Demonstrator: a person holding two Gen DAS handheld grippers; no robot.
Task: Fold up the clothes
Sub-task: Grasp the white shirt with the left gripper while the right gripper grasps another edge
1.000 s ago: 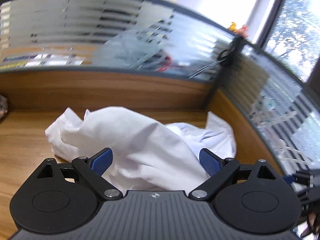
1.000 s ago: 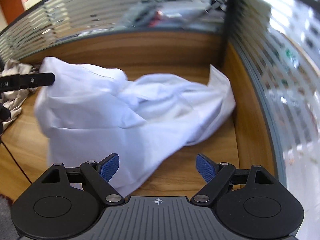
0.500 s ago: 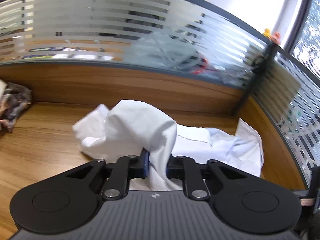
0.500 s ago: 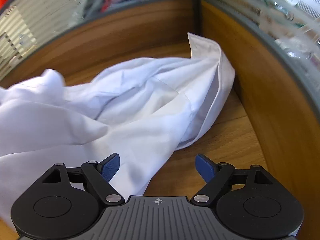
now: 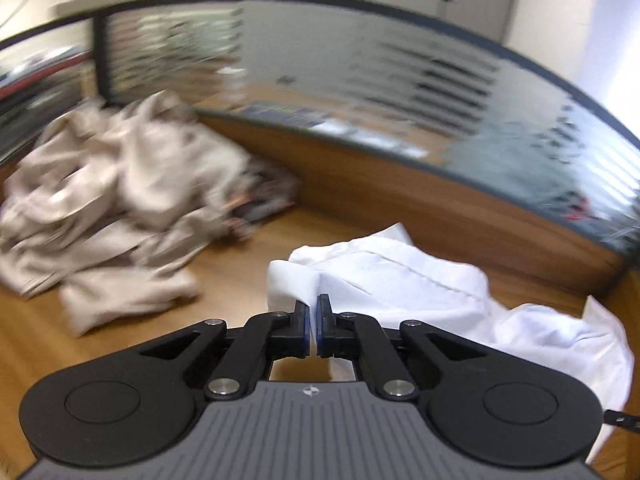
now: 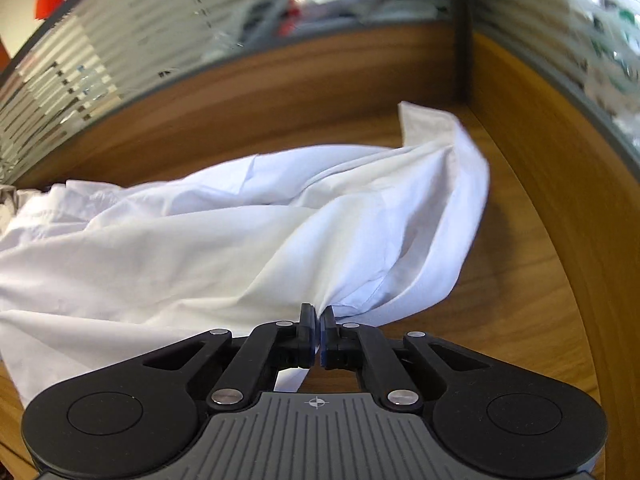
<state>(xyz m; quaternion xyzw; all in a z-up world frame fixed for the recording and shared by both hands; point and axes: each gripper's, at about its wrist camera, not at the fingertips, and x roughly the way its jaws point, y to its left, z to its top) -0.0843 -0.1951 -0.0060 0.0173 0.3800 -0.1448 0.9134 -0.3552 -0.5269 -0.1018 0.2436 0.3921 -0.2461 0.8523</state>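
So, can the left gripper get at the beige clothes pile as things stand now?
Probably not yet: the left gripper is shut on the white shirt. The beige pile lies apart across bare desk, so the path looks free.

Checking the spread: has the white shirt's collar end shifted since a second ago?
Cannot tell: the white shirt collar end lies by the partition corner in both, though the camera moved.

Clothes pile (image 5: 112, 200) left of shirt (image 5: 420, 280)
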